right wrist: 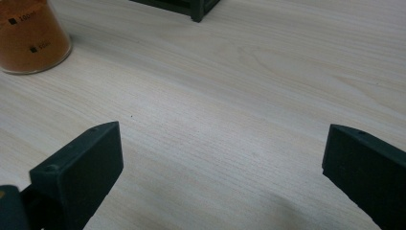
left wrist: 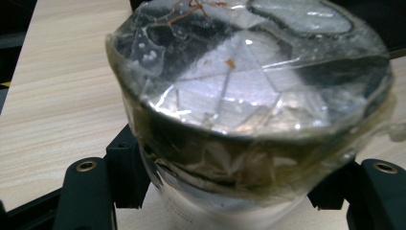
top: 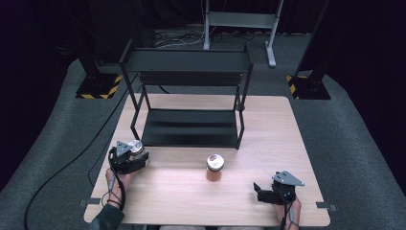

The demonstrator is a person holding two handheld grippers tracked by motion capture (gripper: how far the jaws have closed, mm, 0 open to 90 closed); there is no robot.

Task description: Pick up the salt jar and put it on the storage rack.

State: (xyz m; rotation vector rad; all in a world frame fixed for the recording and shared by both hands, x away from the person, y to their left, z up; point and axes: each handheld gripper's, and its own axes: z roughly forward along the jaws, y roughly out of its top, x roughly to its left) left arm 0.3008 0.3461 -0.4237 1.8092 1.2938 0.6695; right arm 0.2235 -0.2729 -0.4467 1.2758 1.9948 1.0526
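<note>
Clear jar (left wrist: 249,110) with wrinkled film over its top sits clamped between the left gripper (top: 128,157) jaws, near the table (top: 268,143) left edge, just in front of the black shelf rack (top: 189,96); contents probably pale, view too close to tell. Right gripper (top: 276,190) rests by the front right corner, jaws wide apart with bare wood between them. Orange-filled jar (top: 215,167) stands mid-table, well apart from both.
</note>
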